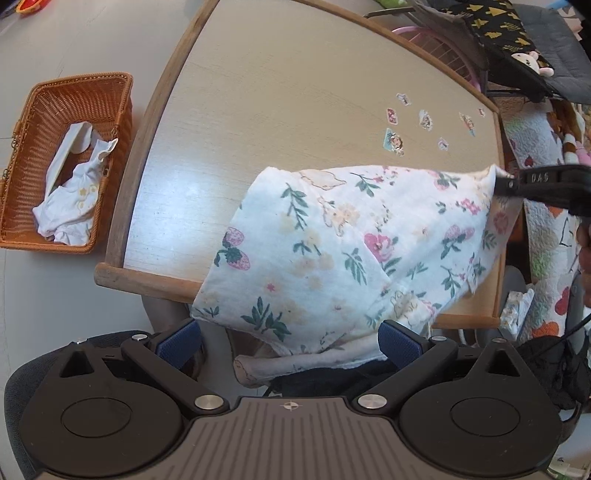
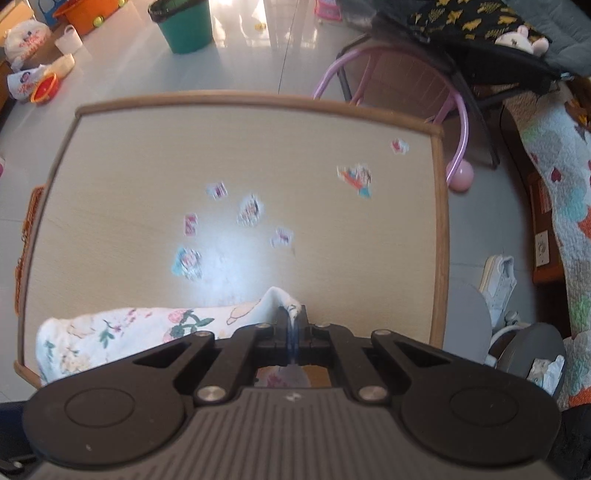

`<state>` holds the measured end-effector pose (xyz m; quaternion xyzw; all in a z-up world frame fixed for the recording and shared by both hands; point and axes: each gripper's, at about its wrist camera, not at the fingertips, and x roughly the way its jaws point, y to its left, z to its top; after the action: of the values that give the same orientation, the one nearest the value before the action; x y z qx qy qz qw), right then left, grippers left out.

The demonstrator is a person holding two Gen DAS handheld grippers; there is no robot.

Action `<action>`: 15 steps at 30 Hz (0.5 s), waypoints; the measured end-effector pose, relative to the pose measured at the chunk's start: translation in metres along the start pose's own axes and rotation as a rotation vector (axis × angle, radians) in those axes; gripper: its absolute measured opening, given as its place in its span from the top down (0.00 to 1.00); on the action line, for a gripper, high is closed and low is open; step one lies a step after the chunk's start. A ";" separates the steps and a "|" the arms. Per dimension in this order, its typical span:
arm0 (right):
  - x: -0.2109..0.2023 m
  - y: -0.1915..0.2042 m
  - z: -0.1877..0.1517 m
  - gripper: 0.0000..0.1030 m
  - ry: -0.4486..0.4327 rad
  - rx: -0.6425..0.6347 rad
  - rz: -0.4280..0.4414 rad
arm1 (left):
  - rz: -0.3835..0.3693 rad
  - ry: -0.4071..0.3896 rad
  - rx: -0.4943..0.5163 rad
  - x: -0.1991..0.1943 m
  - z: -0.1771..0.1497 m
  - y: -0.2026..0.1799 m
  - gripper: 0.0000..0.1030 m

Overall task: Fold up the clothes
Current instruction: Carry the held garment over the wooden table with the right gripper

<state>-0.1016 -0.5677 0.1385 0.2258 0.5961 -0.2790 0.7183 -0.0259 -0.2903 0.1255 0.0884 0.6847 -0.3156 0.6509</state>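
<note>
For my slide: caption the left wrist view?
Right gripper pinches floral cloth over wooden table; left gripper open.

You are working in a home, most likely a child's play area or living room. The low wooden-rimmed table (image 2: pixel 240 155) in front of you has cartoon stickers (image 2: pixel 251 210) stuck on its top. At ten o'clock a wicker basket (image 1: pixel 40 110) of laundry sits on the pale tiled floor. At two o'clock stands a small pink chair (image 2: pixel 458 110), with a plush toy (image 2: pixel 524 38) behind it and a patchwork quilt (image 2: pixel 561 177) at three. Plastic toys (image 2: pixel 44 88) and a green bin (image 2: pixel 186 24) lie at eleven.
</note>
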 end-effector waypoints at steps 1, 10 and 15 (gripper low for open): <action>0.004 -0.001 -0.003 0.98 0.007 -0.002 -0.002 | 0.004 0.004 -0.003 0.002 0.000 0.000 0.00; 0.026 -0.001 -0.019 0.98 0.040 -0.020 -0.010 | 0.025 0.025 0.002 0.015 0.007 -0.008 0.00; 0.030 0.001 -0.027 0.98 0.039 -0.052 -0.019 | 0.039 0.034 -0.006 0.020 0.012 -0.014 0.00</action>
<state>-0.1164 -0.5534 0.1036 0.2066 0.6190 -0.2658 0.7096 -0.0258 -0.3135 0.1117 0.1050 0.6948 -0.2992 0.6456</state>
